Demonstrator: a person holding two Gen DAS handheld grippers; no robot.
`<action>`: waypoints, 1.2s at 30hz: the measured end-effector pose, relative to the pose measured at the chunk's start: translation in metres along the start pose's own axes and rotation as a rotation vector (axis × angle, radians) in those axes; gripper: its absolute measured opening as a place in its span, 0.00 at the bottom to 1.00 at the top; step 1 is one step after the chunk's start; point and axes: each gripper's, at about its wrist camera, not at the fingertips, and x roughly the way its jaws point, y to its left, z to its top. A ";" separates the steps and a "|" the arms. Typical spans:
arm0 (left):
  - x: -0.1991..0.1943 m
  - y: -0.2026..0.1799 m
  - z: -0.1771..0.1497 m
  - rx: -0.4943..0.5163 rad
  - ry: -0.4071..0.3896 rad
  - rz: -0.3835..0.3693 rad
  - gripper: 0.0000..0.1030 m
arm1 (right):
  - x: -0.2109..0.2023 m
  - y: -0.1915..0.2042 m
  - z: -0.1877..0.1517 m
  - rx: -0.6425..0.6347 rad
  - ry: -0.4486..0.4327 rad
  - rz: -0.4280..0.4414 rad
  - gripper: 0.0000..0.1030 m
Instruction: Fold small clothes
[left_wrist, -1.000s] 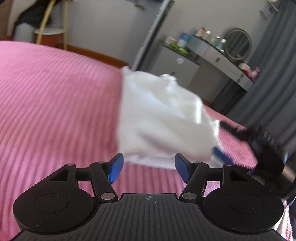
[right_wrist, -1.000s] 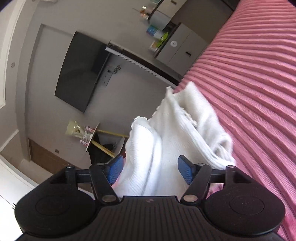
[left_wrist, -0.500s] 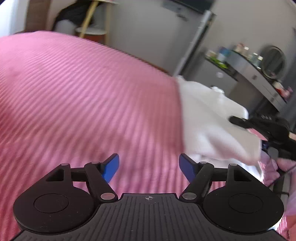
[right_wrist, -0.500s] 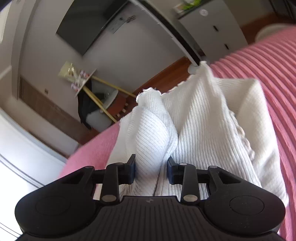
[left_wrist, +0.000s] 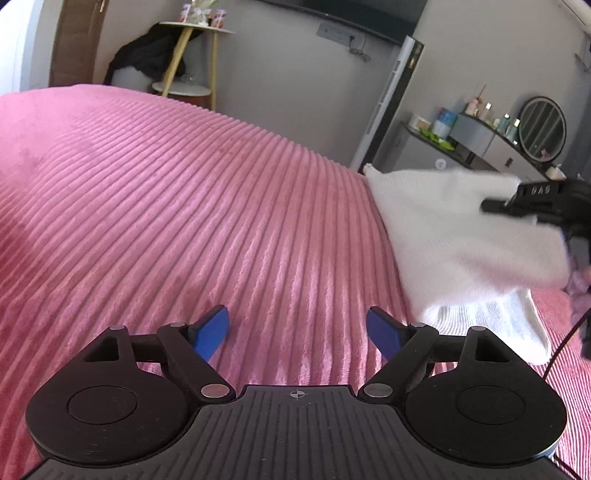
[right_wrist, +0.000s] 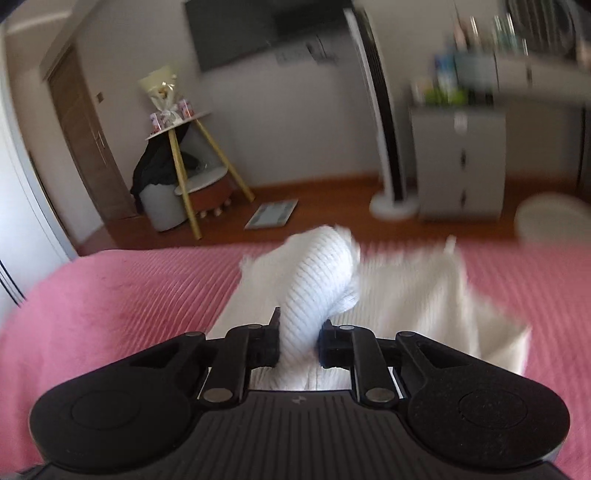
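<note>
Two grippers work over a bed covered with a pink ribbed bedspread (left_wrist: 177, 206), its ridges running in long parallel lines across the whole surface. The left gripper (left_wrist: 297, 328) hangs above bare bedspread with its blue-padded fingers (left_wrist: 212, 328) spread wide and nothing between them; its jaws have just been opening. The right gripper (right_wrist: 298, 341) has just been closing and now pinches a bunched fold of the white knit garment (right_wrist: 317, 288), lifting that part while the rest trails down to the bedspread (right_wrist: 110, 295) ahead of it. From the left wrist view the garment (left_wrist: 458, 236) sits toward the right side of the bed, with the right gripper (left_wrist: 491, 206) clamped on its upper edge. Beyond the bed stand a grey wall, a wall-mounted dark screen (right_wrist: 258, 33), a round side table with yellow legs (left_wrist: 192, 55), a tall white tower fan (left_wrist: 391, 99), and a grey dresser (left_wrist: 480, 151) carrying bottles and a round mirror (left_wrist: 543, 129). Wooden flooring (right_wrist: 325, 199) shows past the bed's edge.
</note>
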 end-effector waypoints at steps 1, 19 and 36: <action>0.001 -0.002 -0.001 0.002 0.003 -0.003 0.84 | -0.004 0.003 0.003 -0.042 -0.026 -0.031 0.15; 0.001 -0.024 -0.008 0.084 0.012 -0.044 0.86 | -0.098 -0.038 -0.045 0.167 -0.120 -0.240 0.64; 0.022 -0.113 0.000 0.334 0.085 -0.172 0.82 | -0.081 -0.096 -0.115 0.831 -0.052 0.126 0.24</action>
